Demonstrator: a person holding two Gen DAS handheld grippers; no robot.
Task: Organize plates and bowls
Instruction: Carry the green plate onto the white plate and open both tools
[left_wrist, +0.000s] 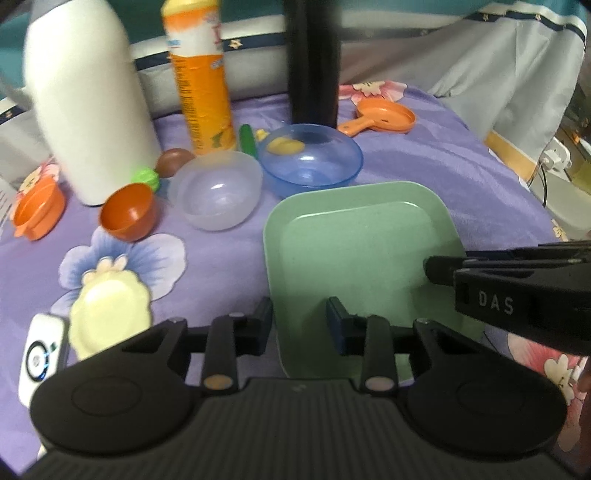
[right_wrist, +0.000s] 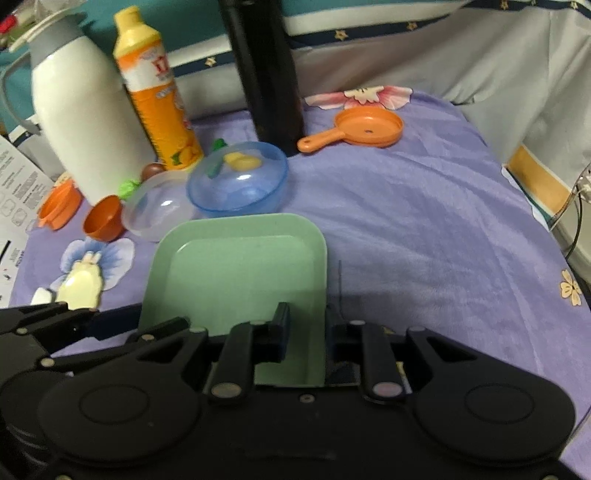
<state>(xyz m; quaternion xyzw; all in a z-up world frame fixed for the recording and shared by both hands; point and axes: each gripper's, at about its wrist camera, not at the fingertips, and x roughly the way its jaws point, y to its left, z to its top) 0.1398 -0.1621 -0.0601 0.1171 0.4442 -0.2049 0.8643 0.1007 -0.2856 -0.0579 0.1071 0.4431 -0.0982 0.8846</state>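
A green square plate (left_wrist: 354, 251) (right_wrist: 240, 266) lies on the purple cloth. My left gripper (left_wrist: 300, 325) is open, its fingers astride the plate's near left rim. My right gripper (right_wrist: 306, 328) straddles the plate's right rim, jaws close around it; it also shows from the side in the left wrist view (left_wrist: 443, 271). Behind the plate stand a clear bowl (left_wrist: 218, 190) (right_wrist: 159, 206), a blue bowl (left_wrist: 310, 158) (right_wrist: 238, 177) with a yellow piece inside, and a small orange bowl (left_wrist: 129, 212) (right_wrist: 103, 218).
A white jug (left_wrist: 85, 99) (right_wrist: 85, 110), an orange bottle (left_wrist: 201, 77) (right_wrist: 155, 96) and a black flask (left_wrist: 314, 62) (right_wrist: 266, 74) stand at the back. An orange toy pan (left_wrist: 384, 118) (right_wrist: 362, 129) lies back right. An orange cup (left_wrist: 37, 212) and a cream dish (left_wrist: 107, 314) lie left.
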